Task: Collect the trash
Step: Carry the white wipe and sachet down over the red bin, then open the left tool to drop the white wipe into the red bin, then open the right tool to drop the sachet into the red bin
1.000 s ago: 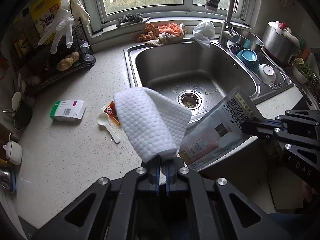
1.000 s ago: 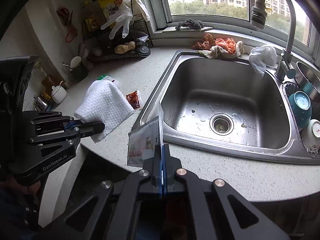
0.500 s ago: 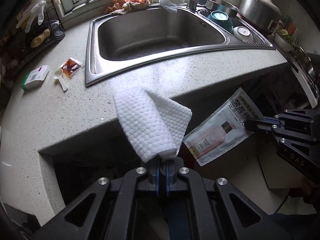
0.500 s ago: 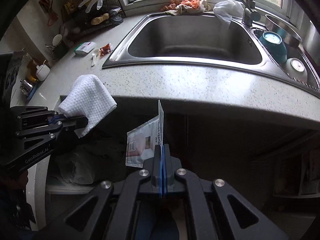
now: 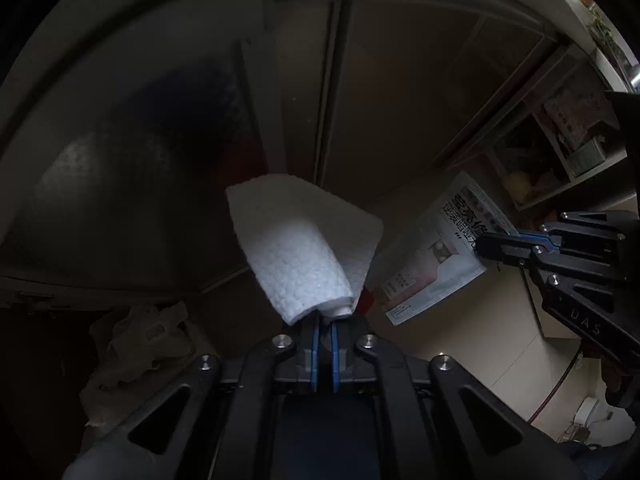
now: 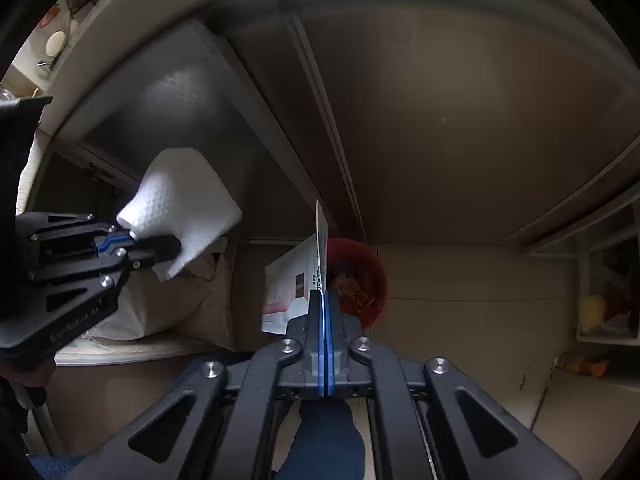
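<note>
Both tools have dropped from desk height to the dark space under it, trash in grip.
My right tool (image 6: pixel 320 300), clamped on the printed packet (image 6: pixel 294 280), sits just above the red bin (image 6: pixel 360 276), nearer than my left tool (image 5: pixel 323 320), clamped on the white paper towel (image 5: pixel 298 248) off to the left; I judge the packet drops first.

A pale tiled floor (image 6: pixel 460 280) fills the middle and lower right of the right wrist view. A red bin (image 6: pixel 360 276) stands on it at centre. A crumpled pale bag (image 6: pixel 176 304) sits on a low ledge at lower left.
</note>
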Demonstrator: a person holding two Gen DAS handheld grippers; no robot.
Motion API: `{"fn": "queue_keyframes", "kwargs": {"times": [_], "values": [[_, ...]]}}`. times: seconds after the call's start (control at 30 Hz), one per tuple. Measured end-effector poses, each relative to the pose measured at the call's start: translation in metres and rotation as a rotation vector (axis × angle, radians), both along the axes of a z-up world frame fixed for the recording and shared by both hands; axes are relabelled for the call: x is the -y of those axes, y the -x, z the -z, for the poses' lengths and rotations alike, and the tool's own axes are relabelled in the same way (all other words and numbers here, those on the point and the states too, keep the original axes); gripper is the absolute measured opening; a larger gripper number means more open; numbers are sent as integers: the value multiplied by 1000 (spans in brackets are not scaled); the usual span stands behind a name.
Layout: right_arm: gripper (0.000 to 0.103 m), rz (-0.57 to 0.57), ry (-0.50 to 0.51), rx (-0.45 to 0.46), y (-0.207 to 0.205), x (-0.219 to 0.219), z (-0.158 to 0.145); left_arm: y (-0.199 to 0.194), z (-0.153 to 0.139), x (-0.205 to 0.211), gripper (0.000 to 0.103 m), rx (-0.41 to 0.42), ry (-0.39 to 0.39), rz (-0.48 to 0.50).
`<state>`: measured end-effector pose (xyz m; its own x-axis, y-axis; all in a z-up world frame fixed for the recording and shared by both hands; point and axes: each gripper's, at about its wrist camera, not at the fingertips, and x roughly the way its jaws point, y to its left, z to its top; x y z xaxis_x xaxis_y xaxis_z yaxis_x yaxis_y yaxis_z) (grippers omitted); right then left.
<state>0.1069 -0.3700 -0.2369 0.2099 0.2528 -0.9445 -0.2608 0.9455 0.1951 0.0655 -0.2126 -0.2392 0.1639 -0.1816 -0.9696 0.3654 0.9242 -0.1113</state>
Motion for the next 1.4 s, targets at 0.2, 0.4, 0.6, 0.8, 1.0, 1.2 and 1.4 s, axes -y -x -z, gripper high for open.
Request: {"fn": "queue_keyframes", "kwargs": {"times": [0.2, 0.4, 0.6, 0.8, 1.0, 1.2, 1.4], "values": [[1, 23, 15, -12, -13, 7, 73, -2, 76, 17, 4, -13, 3, 57], [1, 45, 29, -32, -15, 16, 117, -14, 125, 25, 21, -47, 4, 63], [1, 30, 33, -52, -15, 16, 129, -21, 139, 36, 40, -70, -23, 49], [1, 41, 21, -55, -14, 11, 127, -13, 140, 44, 42, -85, -33, 90], [1, 23, 23, -66, -11, 7, 137, -12, 136, 18, 57, -39, -28, 39], [1, -11, 14, -87, -20, -12, 151, -19, 146, -12, 74, -36, -68, -8], [5, -50, 38, -93, -25, -30, 163, -17, 152, -36, 82, -40, -83, -34]]}}
